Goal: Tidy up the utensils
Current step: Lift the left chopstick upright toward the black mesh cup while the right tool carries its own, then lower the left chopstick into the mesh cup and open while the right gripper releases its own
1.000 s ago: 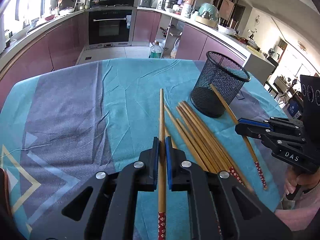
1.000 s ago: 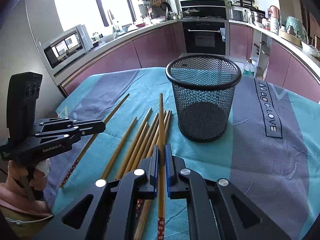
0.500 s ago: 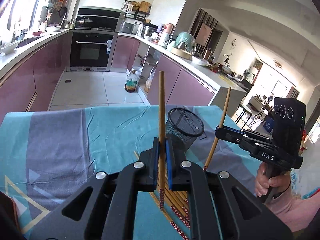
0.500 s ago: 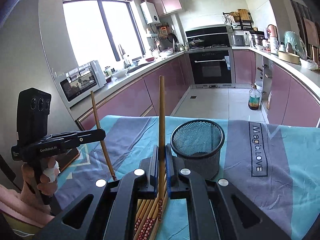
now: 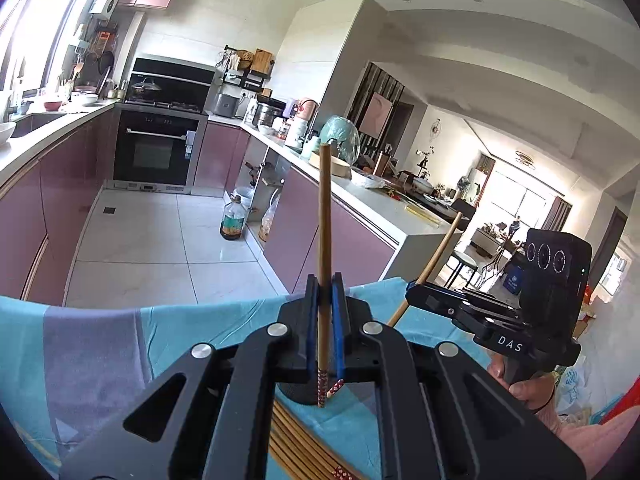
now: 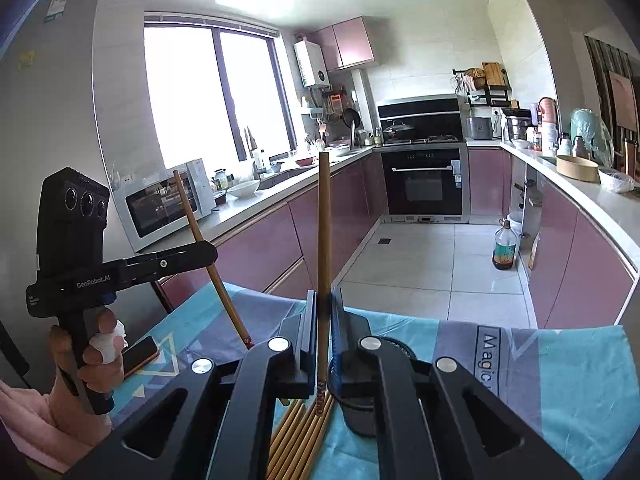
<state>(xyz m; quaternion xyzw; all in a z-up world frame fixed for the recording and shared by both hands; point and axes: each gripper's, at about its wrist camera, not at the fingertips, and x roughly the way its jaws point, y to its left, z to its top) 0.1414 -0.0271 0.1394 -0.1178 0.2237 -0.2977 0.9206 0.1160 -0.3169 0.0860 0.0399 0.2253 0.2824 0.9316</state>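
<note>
1. While each hand carries one stick, the job looks to be in its early part: the left tongs (image 5: 324, 312) are clamped on a chopstick (image 5: 324, 216) held upright, its patterned end pointing down.
2. Clamped likewise, the right tongs (image 6: 320, 320) hold a second chopstick (image 6: 323, 224) upright, patterned tip hanging low above the desk (image 6: 560, 380).
3. Below both sets of tongs sits the black mesh holder (image 6: 394, 347), mostly hidden behind the fingers; whether it holds anything yet cannot be told from either view.
4. Left to do, by my reading: a bundle of loose chopsticks (image 6: 300, 432) lies flat on the blue cloth just beside the holder, so most of the sorting remains.
5. Both lifted sticks hang over or near the holder, tips down, which suggests the drop into it is the step in hand; neither tip is clearly inside the rim.
6. A dark phone-like object (image 6: 138, 354) lies near the desk's left edge, apart from the work.
</note>
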